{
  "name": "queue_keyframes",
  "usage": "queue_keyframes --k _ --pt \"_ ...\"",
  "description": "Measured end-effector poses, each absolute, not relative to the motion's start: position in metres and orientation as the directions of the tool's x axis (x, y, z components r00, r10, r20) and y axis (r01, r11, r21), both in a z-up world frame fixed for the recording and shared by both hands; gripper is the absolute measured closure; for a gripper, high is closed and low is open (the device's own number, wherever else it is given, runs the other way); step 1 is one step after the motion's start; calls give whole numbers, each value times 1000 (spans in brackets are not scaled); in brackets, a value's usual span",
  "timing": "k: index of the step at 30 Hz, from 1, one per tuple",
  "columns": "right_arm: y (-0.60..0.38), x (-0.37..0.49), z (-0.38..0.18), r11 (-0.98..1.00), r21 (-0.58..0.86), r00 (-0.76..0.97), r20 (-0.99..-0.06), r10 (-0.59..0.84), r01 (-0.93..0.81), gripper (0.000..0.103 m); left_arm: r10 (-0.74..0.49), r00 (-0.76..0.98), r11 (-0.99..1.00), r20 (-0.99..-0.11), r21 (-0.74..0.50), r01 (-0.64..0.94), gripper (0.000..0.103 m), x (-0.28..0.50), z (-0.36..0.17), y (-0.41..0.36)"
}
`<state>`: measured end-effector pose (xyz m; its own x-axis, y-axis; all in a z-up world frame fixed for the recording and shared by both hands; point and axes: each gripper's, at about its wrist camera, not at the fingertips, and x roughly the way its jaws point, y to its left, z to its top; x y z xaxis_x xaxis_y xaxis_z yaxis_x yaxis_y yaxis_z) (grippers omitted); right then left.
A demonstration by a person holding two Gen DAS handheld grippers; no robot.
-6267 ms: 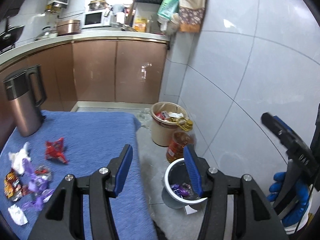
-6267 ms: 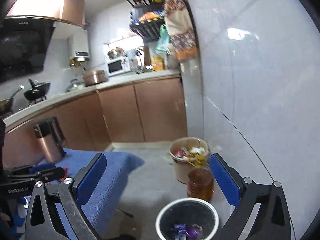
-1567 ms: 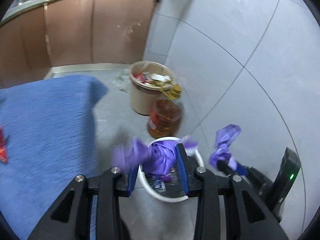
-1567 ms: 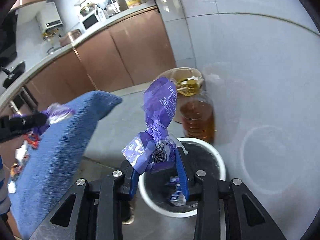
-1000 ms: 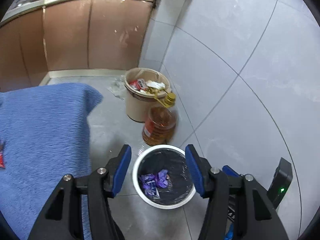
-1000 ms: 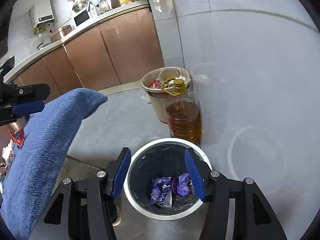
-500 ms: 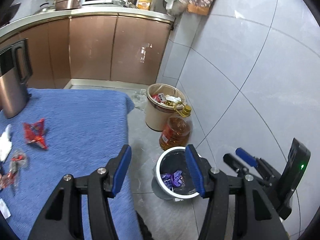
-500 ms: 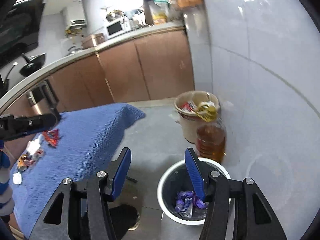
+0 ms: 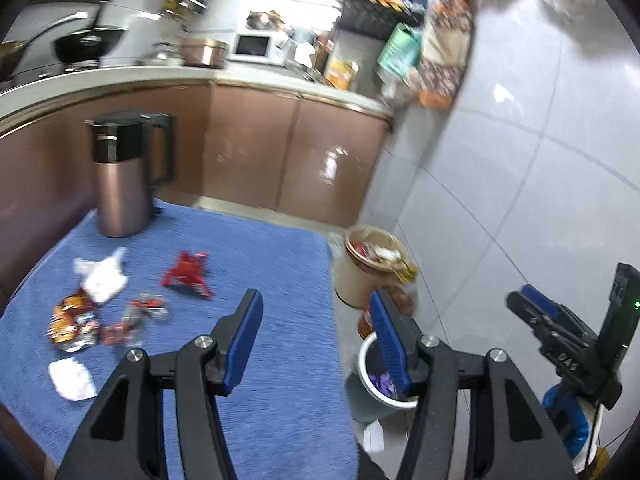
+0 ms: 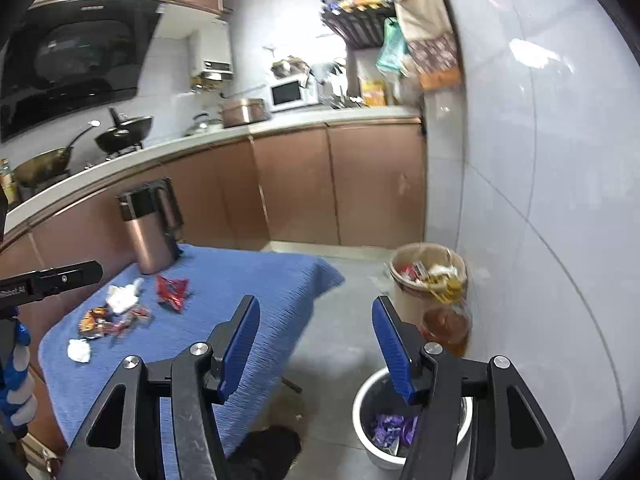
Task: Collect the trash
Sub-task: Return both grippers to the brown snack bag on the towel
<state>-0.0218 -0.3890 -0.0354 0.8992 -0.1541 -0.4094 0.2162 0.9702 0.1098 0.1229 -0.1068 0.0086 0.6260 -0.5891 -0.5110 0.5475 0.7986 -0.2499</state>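
Blue cloth (image 9: pixel 248 264) covers the bench, and the trash I'm after lies scattered on its left part. From my left view, the left hand-held gripper (image 9: pixel 316 340) is released, its blue pads spread wide with nothing between them, hanging over the bench's right edge. A red wrapper (image 9: pixel 186 274) sits near the middle of the cloth; just left of it is a crumpled white tissue (image 9: pixel 102 276). Nearer me are a few small orange and red wrappers (image 9: pixel 96 324) in a loose cluster and a white scrap (image 9: pixel 72 378) at the near left. A copper kettle (image 9: pixel 122 178) stands upright at the far left corner.

On the floor right of the bench I see the white bin (image 10: pixel 400 424) with purple wrappers (image 10: pixel 390 428) in its bottom. The right hand-held gripper (image 10: pixel 316 344) is also released and empty, its right pad above the bin's rim in my right view. Behind the bin stands an oil bottle (image 10: pixel 446 330), and past it a tan bucket (image 10: pixel 428 280) heaped with rubbish, both against the tiled wall (image 10: pixel 540 200). The left view is somewhat blurred.
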Motion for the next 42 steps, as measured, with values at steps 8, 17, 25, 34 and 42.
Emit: queue_keyframes --k 8,17,25,34,42 --pt "-342 -20 2 992 84 934 -353 -58 94 46 -509 711 860 -485 -259 439 49 122 18 -7" --pt "-292 28 10 990 107 915 -383 124 -89 46 -372 766 926 -525 -272 263 49 150 -11 93" --pt "-246 105 -3 965 140 840 -474 264 -224 46 -329 722 937 -608 -304 171 49 207 -70 148" --pt "-186 194 -49 921 172 704 -602 378 -348 46 -386 606 921 -695 -325 214 49 289 -134 152" --pt "-136 273 -94 899 204 605 -680 415 -388 46 -444 524 895 -727 -337 292 65 330 -168 139"
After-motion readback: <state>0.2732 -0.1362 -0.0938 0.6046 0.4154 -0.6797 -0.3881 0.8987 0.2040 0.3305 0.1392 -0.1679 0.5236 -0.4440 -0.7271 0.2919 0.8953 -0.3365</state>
